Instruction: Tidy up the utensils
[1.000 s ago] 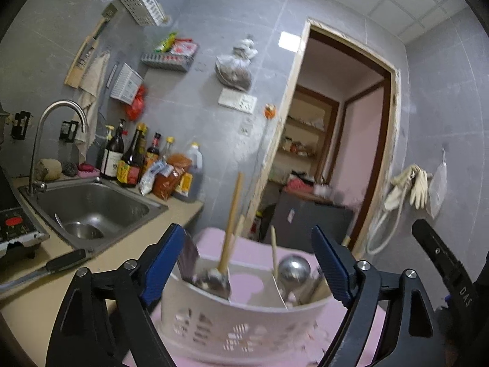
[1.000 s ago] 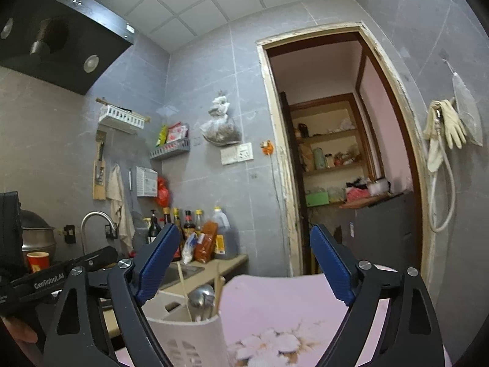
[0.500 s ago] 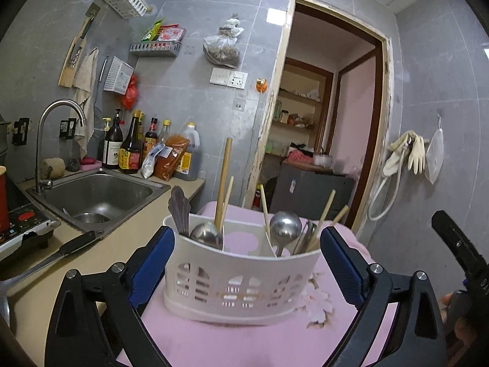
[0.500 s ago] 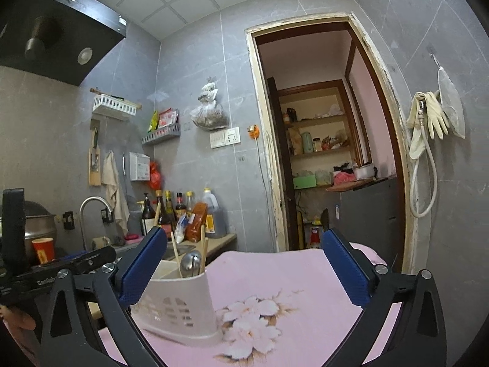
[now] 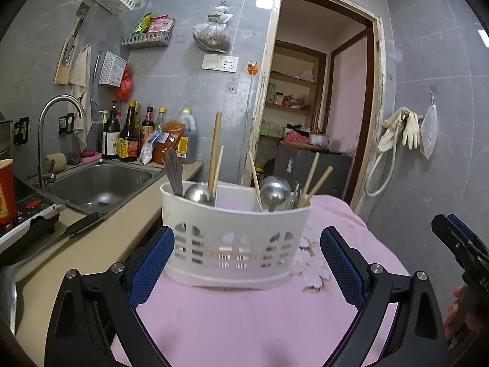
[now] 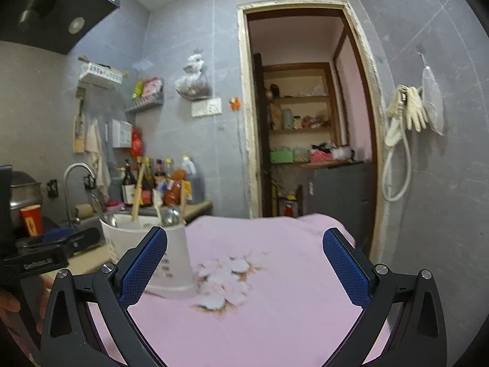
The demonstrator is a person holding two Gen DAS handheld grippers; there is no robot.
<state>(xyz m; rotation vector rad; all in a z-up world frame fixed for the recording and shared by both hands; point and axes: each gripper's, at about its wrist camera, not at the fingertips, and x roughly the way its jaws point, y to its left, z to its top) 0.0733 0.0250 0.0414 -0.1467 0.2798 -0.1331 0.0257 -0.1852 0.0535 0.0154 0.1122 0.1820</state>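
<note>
A white slotted utensil caddy (image 5: 235,244) stands upright on a pink flowered cloth (image 5: 244,321). It holds metal spoons (image 5: 275,189), wooden chopsticks (image 5: 214,150) and a dark spoon (image 5: 174,168). My left gripper (image 5: 247,260) is open, and the caddy stands just ahead between its blue pads (image 5: 152,263), which are clear of its sides. My right gripper (image 6: 244,266) is open over bare cloth, with the caddy (image 6: 171,263) behind its left finger. Each gripper shows at the other view's edge: the right gripper (image 5: 458,244) and the left gripper (image 6: 39,260).
A beige counter (image 5: 76,260) lies left of the cloth, with a black-handled knife (image 5: 82,223), a steel sink (image 5: 101,183) with a tap, sauce bottles (image 5: 131,137) and a red cup (image 5: 6,189). A doorway (image 5: 321,91) opens behind. Gloves (image 5: 406,125) hang on the right wall.
Both grippers have drawn back and dipped, and their jaws stand wider. The caddy, earlier close between the left fingers, now stands farther ahead in full view.
</note>
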